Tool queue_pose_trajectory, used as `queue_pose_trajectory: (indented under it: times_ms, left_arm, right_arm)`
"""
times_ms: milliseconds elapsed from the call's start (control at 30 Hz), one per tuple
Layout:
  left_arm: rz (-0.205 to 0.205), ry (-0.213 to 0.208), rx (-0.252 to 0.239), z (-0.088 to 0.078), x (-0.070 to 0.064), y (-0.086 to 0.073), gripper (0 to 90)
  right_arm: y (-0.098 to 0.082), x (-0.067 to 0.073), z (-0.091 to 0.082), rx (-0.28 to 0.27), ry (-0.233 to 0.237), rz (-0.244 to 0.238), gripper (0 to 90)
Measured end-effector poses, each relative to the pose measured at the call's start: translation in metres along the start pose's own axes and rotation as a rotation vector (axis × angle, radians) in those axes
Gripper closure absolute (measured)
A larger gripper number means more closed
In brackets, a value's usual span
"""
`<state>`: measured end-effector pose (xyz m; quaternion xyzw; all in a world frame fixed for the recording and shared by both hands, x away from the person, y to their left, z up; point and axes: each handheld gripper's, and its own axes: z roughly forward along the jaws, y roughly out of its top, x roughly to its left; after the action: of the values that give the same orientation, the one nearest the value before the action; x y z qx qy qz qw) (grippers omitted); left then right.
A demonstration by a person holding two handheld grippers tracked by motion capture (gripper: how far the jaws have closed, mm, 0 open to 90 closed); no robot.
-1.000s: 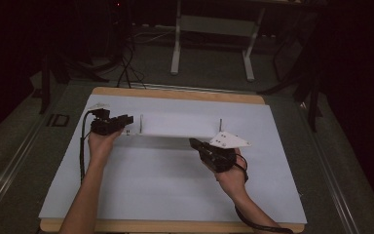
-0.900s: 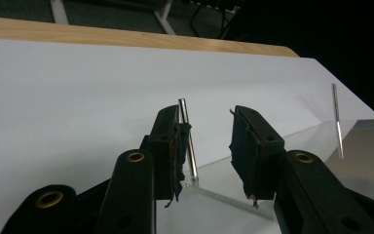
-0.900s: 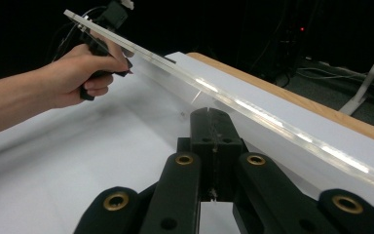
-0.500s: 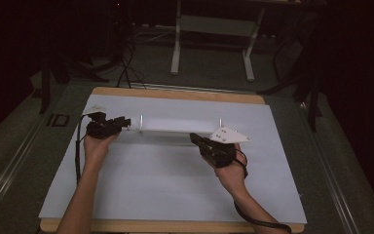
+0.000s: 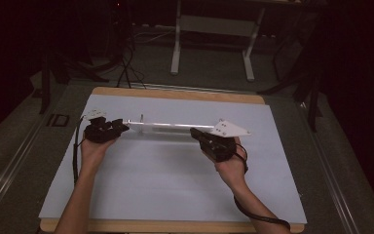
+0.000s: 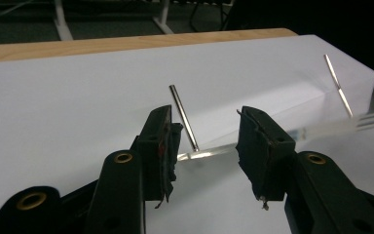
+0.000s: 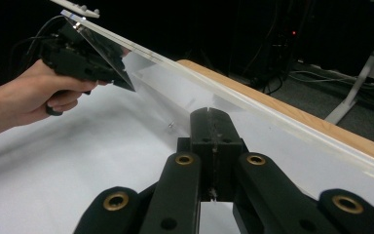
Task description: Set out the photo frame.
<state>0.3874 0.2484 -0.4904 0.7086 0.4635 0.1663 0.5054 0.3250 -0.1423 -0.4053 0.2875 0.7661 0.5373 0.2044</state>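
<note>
Strip (image 5: pixel 168 126): clear, thin, rigid, light, slippery; lies across sheet (image 5: pixel 165 195) middle. Right gripper (image 7: pixel 213 127) pinching one edge. Left gripper (image 6: pixel 205 141) spread, just opening, straddling other end untouched. Best gripped at ends.

Both forearms reach in over the table, well apart. The left gripper (image 5: pixel 119 127) points toward the right one — its jaws have just been opening, pads spread. The right gripper (image 5: pixel 199 135) stays pressed shut, its jaws aimed leftward.
</note>
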Motion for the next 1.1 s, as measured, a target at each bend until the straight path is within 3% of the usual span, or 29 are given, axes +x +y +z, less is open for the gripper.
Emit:
queue_pose_trajectory:
  times_ms: [233, 333, 433, 600, 1100]
  left_arm:
    - [0.016, 0.002, -0.010, -0.005, -0.001, -0.003, 53.9]
    - [0.046, -0.012, -0.020, -0.006, -0.003, -0.005, 51.3]
    - [0.106, -0.014, -0.013, -0.006, -0.009, -0.005, 46.4]
    - [0.154, -0.028, -0.043, -0.007, -0.015, -0.003, 44.7]
    - [0.232, -0.056, -0.086, 0.005, -0.034, 0.013, 44.2]
  right_arm:
    - [0.003, -0.003, 0.002, 0.000, -0.004, 0.004, 90.0]
    - [0.004, -0.005, 0.004, 0.004, -0.006, 0.004, 90.0]
    - [0.005, -0.007, 0.004, 0.003, -0.011, 0.008, 90.0]
    - [0.008, -0.010, 0.004, -0.006, -0.018, 0.012, 90.0]
    - [0.009, -0.019, 0.008, -0.009, -0.042, 0.032, 90.0]
